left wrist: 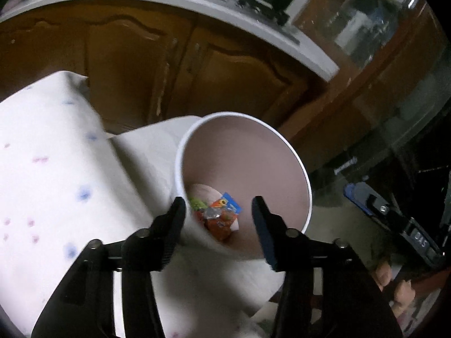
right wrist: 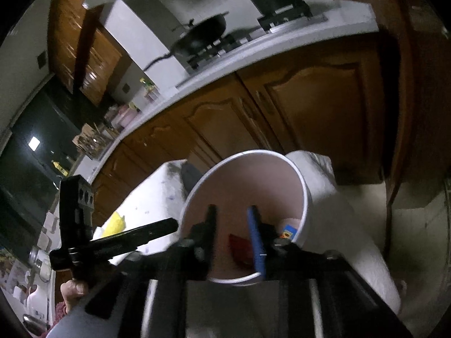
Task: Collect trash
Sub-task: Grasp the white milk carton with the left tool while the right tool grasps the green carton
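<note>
A white paper cup (left wrist: 245,152) lies tilted with its mouth toward me at the edge of a white dotted tablecloth (left wrist: 50,169). Colourful wrappers (left wrist: 218,214) lie at its bottom. My left gripper (left wrist: 219,208) straddles the cup's near wall, one finger outside and one inside, apparently gripping the wall. In the right wrist view the same cup (right wrist: 245,186) faces the camera. My right gripper (right wrist: 232,219) is open with its fingertips inside the cup's mouth, above a red wrapper (right wrist: 239,249) and a blue-orange wrapper (right wrist: 289,232).
Brown wooden cabinet doors (left wrist: 174,64) and a white countertop (right wrist: 225,56) with a stove and a black pan (right wrist: 203,36) stand behind. A yellow item (right wrist: 115,222) lies on the tablecloth. The other gripper's body (left wrist: 394,217) shows at the right.
</note>
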Demonstrator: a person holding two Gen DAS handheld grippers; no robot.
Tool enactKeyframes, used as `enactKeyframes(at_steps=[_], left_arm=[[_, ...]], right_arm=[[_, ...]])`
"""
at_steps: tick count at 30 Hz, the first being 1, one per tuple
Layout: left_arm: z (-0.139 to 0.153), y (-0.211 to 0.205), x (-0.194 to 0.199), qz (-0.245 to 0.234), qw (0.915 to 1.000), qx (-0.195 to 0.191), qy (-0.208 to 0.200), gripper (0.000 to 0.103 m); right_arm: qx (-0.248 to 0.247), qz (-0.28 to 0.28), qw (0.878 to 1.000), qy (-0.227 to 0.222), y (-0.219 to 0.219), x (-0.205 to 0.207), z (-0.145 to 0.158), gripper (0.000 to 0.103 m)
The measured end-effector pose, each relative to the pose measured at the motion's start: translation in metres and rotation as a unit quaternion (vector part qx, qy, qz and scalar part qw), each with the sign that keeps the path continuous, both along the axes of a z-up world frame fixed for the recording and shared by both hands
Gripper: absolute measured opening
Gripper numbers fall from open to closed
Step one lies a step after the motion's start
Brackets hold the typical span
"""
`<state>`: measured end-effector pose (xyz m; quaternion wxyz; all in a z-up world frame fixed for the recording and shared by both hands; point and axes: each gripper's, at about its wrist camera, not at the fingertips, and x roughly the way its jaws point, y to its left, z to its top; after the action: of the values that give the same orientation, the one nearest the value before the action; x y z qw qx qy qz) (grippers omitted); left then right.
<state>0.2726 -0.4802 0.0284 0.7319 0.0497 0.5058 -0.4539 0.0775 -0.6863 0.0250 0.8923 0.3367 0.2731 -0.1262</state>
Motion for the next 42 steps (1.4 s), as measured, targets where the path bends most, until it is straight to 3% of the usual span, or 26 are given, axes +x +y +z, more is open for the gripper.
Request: enactKeyframes(at_steps=[4, 6, 13, 22, 35, 42], left_arm=[[0.018, 0.051, 0.002, 0.034, 0.9992, -0.018, 0.002, 0.063], [0.028, 0.081, 0.0, 0.055, 0.9982, -0.02, -0.016, 0.063], [0.046, 0.173, -0.008, 0.111, 0.9922, -0.026, -0.051, 0.066], [0.053, 0.275, -0.013, 0.169, 0.9824, -0.025, -0.075, 0.067], [0.039, 0.411, -0.005, 0.266, 0.9584, 0.012, -0.101, 0.067], [0.023, 0.459, -0.013, 0.289, 0.9535, 0.015, -0.086, 0.067]], right_arm=[[-0.016, 0.008, 1.0, -0.022, 0.02, -0.004, 0.016, 0.069], [-0.018, 0.018, 0.999, -0.034, 0.032, -0.004, 0.022, 0.073], [-0.018, 0.063, 0.996, -0.054, 0.086, 0.011, 0.032, 0.075], [-0.023, 0.155, 0.987, -0.039, 0.17, 0.056, 0.03, 0.075], [-0.041, 0.246, 0.968, -0.005, 0.262, 0.098, 0.02, 0.075], [-0.056, 0.286, 0.956, 0.027, 0.295, 0.106, 0.006, 0.075]])
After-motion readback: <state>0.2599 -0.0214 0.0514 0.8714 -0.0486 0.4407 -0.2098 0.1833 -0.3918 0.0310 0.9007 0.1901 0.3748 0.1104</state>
